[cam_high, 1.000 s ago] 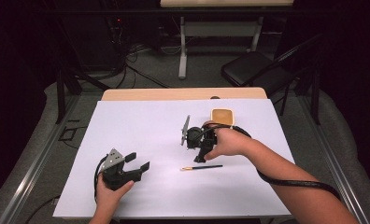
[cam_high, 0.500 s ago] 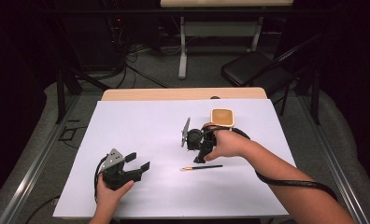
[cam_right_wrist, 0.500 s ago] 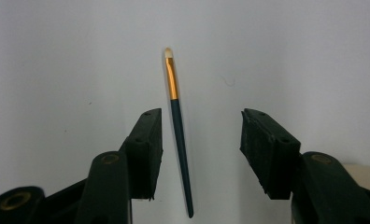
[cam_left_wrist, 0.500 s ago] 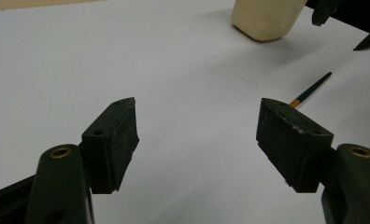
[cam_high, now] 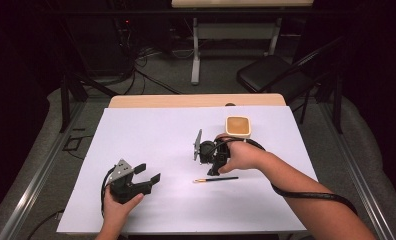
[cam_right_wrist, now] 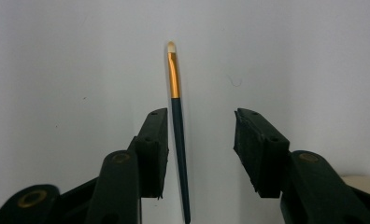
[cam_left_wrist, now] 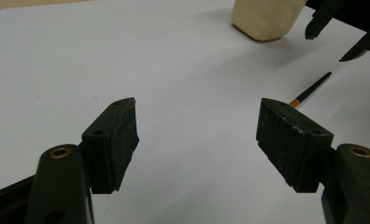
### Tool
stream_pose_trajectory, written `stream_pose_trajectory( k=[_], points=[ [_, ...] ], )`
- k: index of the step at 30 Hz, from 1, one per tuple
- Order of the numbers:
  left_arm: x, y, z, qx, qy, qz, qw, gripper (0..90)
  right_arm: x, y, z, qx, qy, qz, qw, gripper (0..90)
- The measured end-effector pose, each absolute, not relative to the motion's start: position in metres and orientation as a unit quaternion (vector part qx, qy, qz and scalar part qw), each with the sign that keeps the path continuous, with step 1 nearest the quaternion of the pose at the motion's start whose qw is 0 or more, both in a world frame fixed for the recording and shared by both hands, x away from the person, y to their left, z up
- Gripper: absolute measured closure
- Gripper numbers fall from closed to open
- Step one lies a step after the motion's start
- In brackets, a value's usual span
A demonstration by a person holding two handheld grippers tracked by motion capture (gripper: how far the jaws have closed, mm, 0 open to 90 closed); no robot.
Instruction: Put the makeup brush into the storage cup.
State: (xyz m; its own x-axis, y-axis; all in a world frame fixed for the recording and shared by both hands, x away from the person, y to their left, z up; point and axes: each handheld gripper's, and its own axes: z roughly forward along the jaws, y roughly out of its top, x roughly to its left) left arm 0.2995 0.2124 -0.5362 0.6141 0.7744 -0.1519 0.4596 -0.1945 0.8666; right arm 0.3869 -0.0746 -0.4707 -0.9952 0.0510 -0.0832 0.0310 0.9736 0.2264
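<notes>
You are closing right gripper (cam_right_wrist: 201, 140) around paintbrush (cam_right_wrist: 178, 140) handle; jaws half-narrowed, not yet gripping. Left gripper (cam_high: 145, 181) idling wide, left of paintbrush. Next: finish closing, lift.

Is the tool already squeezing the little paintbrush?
No, in the right gripper view the paintbrush lies on the white table between the right tool's jaws, with a gap on one side.

My right gripper (cam_right_wrist: 201, 149) has matt black plastic jaws with rough, scuffed rubbery pads (cam_right_wrist: 253, 149) and brass-coloured rivets. Between them I see a thin paintbrush (cam_right_wrist: 178, 135) with a glossy dark-green handle and shiny gold metal ferrule. The worktop's white covering (cam_high: 151, 135) looks smooth, matt, paper-like; its bare edge seems pale wood.
</notes>
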Motion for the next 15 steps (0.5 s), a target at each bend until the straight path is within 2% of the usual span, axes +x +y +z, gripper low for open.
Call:
stream_pose_trajectory(
  k=[8, 15],
  points=[
    [0.3, 0.212, -0.536, 0.756, 0.409, 0.161, 0.485, 29.4, 0.386, -0.072, -0.481, 0.008, 0.992, 0.119, 0.034, 62.5],
    [0.3, 0.213, -0.537, 0.756, 0.408, 0.159, 0.487, 29.4, 0.385, -0.067, -0.492, 0.004, 0.993, 0.11, 0.029, 61.5]
  ],
)
